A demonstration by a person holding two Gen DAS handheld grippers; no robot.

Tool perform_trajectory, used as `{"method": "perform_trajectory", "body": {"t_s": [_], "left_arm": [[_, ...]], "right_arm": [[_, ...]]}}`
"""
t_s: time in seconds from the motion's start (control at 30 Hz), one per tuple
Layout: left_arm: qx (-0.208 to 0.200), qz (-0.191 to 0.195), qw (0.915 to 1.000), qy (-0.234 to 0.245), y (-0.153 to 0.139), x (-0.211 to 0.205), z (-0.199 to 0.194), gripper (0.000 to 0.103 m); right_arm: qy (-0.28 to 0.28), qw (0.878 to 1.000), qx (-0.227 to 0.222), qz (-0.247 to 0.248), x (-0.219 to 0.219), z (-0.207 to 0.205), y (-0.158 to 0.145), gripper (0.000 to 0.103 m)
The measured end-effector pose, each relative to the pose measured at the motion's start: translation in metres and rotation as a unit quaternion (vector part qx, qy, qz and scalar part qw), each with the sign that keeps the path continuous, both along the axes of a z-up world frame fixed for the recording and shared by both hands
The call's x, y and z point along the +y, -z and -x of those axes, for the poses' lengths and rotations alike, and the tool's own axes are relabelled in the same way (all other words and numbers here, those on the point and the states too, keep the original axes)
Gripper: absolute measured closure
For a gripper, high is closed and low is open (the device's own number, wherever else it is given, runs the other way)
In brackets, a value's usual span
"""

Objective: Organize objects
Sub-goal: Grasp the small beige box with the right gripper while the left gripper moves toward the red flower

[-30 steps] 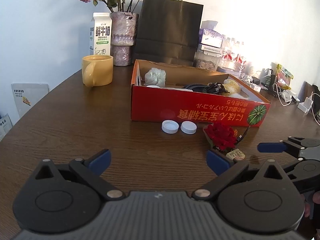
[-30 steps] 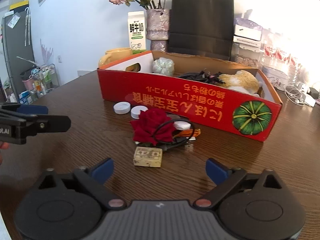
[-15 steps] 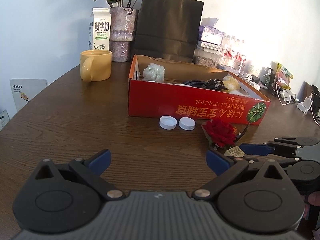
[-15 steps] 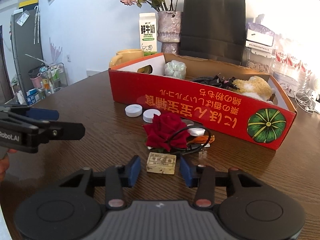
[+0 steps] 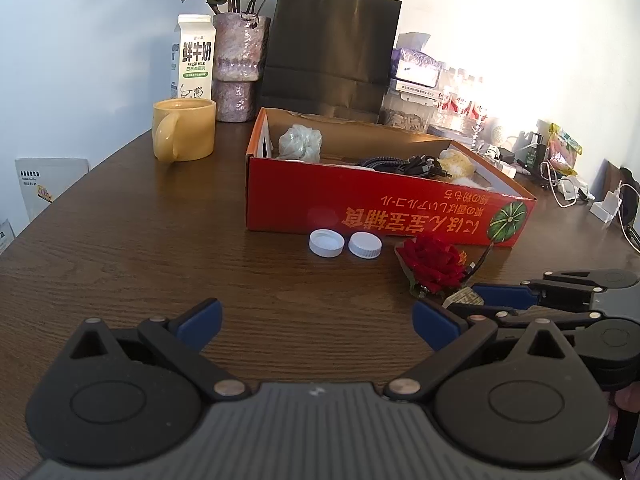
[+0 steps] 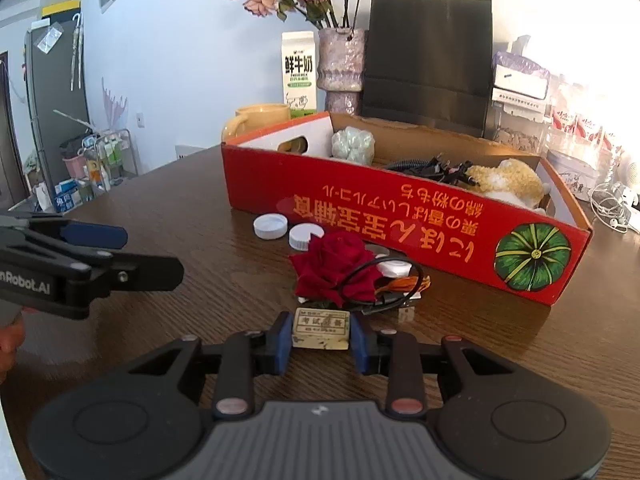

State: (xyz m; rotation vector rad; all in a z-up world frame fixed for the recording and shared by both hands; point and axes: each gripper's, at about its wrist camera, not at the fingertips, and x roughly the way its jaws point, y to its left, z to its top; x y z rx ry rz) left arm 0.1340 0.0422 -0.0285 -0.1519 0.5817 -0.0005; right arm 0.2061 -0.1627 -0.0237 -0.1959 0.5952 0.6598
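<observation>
My right gripper (image 6: 320,338) is shut on a small beige eraser block (image 6: 321,329) low over the wooden table, just in front of a red fabric rose (image 6: 334,268). The block also shows in the left wrist view (image 5: 464,298), between the right gripper's blue pads. Two white bottle caps (image 6: 271,227) lie in front of the red cardboard box (image 6: 400,220), which holds a crumpled pale bag, black cables and a yellow plush. My left gripper (image 5: 316,320) is open and empty over bare table, left of the rose (image 5: 432,264); it also shows at the left of the right wrist view (image 6: 92,256).
A black loop cable, an orange item and a third white cap (image 6: 394,268) lie behind the rose. A yellow mug (image 5: 184,130), milk carton (image 5: 192,56), flower vase (image 5: 236,68) and black paper bag (image 5: 332,44) stand behind the box. Chargers and packets clutter the far right.
My right gripper moved forward and closed its fingers on the eraser block, which lay free on the table before. The left gripper stayed open and drifted slightly.
</observation>
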Motion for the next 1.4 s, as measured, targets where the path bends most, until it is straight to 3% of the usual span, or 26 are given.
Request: {"method": "perform_trajectory", "body": {"t_s": [0.97, 1.4], "left_arm": [[-0.009, -0.022, 0.9995, 0.021, -0.01, -0.04, -0.056, 0.0], [0.006, 0.0, 0.9993, 0.036, 0.006, -0.058, -0.089, 0.0]], "right_arm": [[0.089, 0.993, -0.059, -0.042, -0.078, -0.009, -0.011, 0.073], [0.102, 0.991, -0.074, -0.053, -0.083, -0.006, -0.012, 0.073]]}}
